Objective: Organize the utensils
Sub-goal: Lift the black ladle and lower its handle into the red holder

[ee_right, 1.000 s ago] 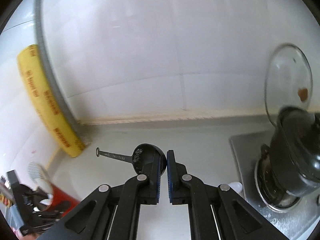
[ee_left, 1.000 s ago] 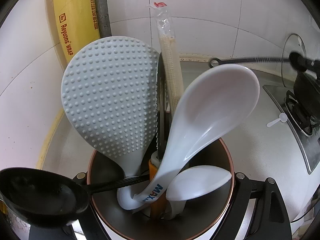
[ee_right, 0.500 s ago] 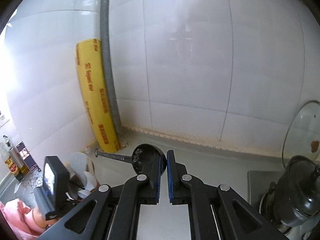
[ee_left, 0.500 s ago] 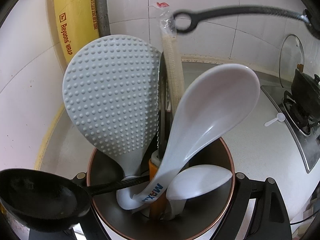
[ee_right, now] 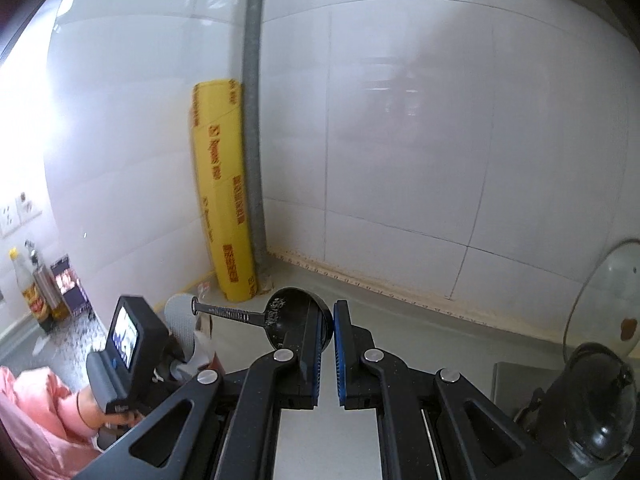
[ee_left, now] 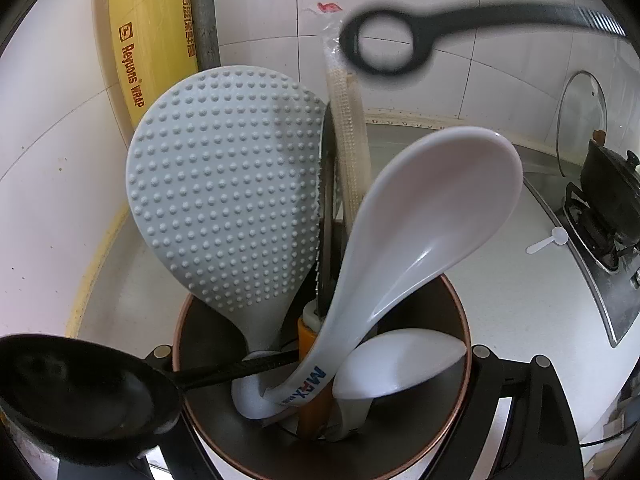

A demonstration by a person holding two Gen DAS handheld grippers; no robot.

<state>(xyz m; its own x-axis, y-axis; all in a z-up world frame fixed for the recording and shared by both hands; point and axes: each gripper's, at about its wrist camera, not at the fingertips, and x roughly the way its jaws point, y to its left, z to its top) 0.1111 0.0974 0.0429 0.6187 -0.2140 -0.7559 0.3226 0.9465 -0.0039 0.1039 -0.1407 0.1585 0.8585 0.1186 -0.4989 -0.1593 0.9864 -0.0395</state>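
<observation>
Left gripper [ee_left: 320, 364]: its black fingers [ee_left: 516, 400] are clamped on the sides of the round dark utensil holder with a copper-coloured rim [ee_left: 460, 308], near the bottom of the left wrist view.
Holder contents: a pale grey dimpled rice paddle [ee_left: 224, 200], a large white plastic soup ladle [ee_left: 424, 232], a smaller white spoon [ee_left: 400, 364] and a long wrapped packet [ee_left: 348, 136] stand upright in it; a black ladle with a round bowl [ee_left: 76, 392] leans out over the left rim.
Right gripper [ee_right: 327, 344]: blue-padded fingers [ee_right: 341, 352] pinched on the edge of the bowl of a small black spoon with a ringed handle [ee_right: 280, 314] — the handle points left.
Spoon position: in the left wrist view its ring end [ee_left: 384, 46] hangs above the holder, over the packet's top.
Surroundings: a yellow cling-wrap box [ee_right: 224, 200] stands in the tiled corner beside a grey pipe [ee_right: 252, 120]; a dark pot [ee_right: 592, 396] and a glass lid [ee_right: 604, 296] are at the right.
Person: a pink sleeve [ee_right: 36, 420] at lower left — the hand [ee_right: 104, 412] holds the left gripper's handle.
</observation>
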